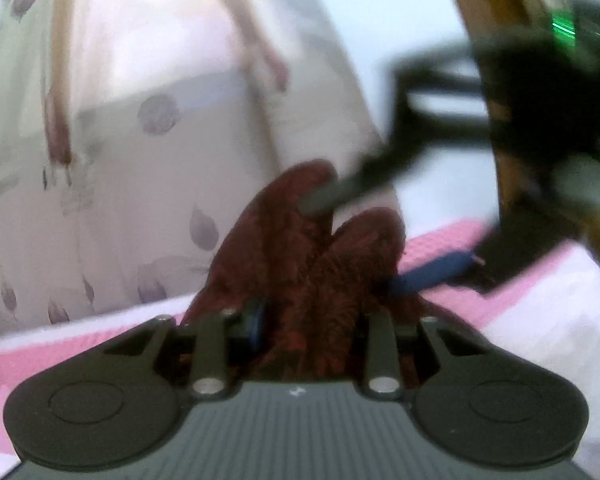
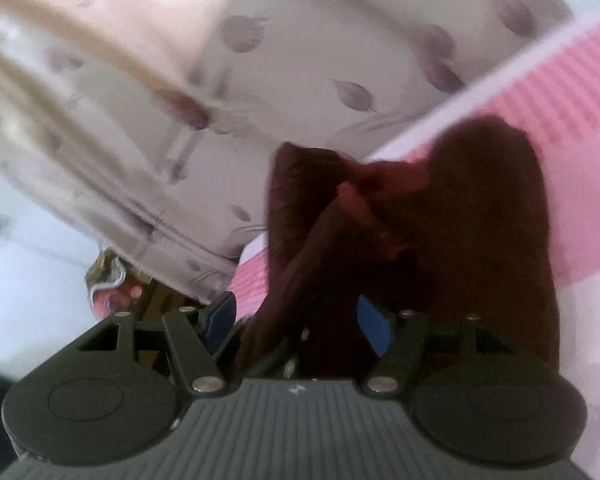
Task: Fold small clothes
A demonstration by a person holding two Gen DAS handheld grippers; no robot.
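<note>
A small dark red garment (image 1: 300,248) is bunched up between the fingers of my left gripper (image 1: 308,320), which is shut on it. The other gripper (image 1: 428,276) shows blurred at the right of the left wrist view, its blue pad by the cloth. In the right wrist view the same dark red garment (image 2: 440,240) hangs in folds over a pink and white striped sheet (image 2: 572,92). My right gripper (image 2: 300,320) has cloth between its blue pads (image 2: 374,330); the pads stand apart, so whether it grips is unclear.
A cream curtain with purple leaf prints (image 1: 140,160) hangs behind the bed; it also fills the upper left of the right wrist view (image 2: 260,100). A wooden post (image 1: 500,140) stands at the right. Some clutter (image 2: 112,284) lies low at the left.
</note>
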